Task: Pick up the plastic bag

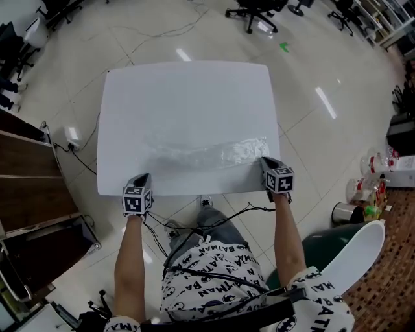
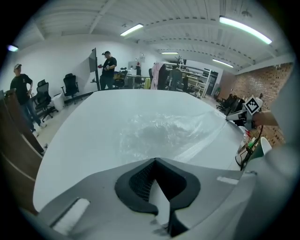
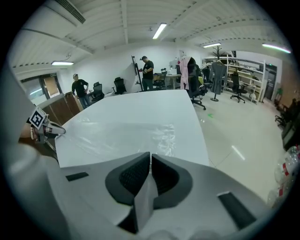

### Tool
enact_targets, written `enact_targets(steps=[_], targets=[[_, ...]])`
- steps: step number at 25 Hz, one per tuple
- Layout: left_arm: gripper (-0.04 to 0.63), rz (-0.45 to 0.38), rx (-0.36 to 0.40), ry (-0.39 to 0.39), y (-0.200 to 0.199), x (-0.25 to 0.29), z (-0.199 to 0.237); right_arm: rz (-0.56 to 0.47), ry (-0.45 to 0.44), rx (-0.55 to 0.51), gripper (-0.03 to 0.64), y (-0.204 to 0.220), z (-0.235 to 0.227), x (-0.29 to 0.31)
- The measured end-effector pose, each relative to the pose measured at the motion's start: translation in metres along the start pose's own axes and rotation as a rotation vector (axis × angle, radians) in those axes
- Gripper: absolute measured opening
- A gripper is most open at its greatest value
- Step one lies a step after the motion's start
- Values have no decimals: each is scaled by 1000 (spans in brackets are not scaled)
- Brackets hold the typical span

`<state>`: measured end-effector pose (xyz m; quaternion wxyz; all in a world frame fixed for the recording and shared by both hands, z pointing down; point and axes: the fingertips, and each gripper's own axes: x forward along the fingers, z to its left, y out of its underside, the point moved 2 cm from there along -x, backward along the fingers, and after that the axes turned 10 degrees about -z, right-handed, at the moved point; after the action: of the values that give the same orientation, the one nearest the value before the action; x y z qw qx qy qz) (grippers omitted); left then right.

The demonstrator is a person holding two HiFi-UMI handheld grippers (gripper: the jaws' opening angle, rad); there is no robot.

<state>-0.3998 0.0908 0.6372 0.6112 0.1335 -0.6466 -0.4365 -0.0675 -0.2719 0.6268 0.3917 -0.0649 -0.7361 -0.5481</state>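
Nearest item: your two bare forearms, the left and the right, both held out straight ahead and roughly parallel, wrists level with the near edge of the white rectangular table. Left gripper: grey body with a black-and-white marker cube on top, set at the table's near left corner and pointing forward. Its jaws are together, pinching the left end of the clear, crinkled plastic bag, whose film runs right up to the dark pads. Right gripper: same make, set at the near right edge and slightly further forward than the left. Its jaws are pressed together on the bag's right end, where the film looks most wrinkled. Plastic bag: spread flat across the near half of the tabletop as a long band, spanning from one gripper to the other, with one edge pulled into a straight line between them. Table: the far half is bare. Beyond it: a glossy pale tiled floor and black office chairs at the far side of the room.
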Motion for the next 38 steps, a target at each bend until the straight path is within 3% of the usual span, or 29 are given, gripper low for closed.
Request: enact_targets(steps=[2, 4, 9, 13, 18, 22, 30, 38], targets=[[6, -1, -35, 9, -1, 1, -1, 11, 1, -3, 28, 0, -1, 0], [6, -53, -82, 12, -15, -7, -3, -26, -11, 19, 29, -16, 3, -9], [6, -373, -197, 69, -81, -72, -9, -298, -88, 78, 0, -95, 77, -64], [6, -521, -235, 102, -85, -140, -18, -363, -51, 75, 2, -101, 163, -109], [6, -518, -244, 121, -68, -186, -23, -427, -78, 57, 2, -100, 258, -136], [6, -519, -202, 169, -67, -202, -54, -446, -97, 19, 2, -99, 299, -159], [6, -559, -79, 177, -89, -220, -101, -494, -91, -3, 2, -96, 316, -185], [7, -571, -108, 139, -92, -223, -131, -478, -134, -41, 3, -95, 296, -187]])
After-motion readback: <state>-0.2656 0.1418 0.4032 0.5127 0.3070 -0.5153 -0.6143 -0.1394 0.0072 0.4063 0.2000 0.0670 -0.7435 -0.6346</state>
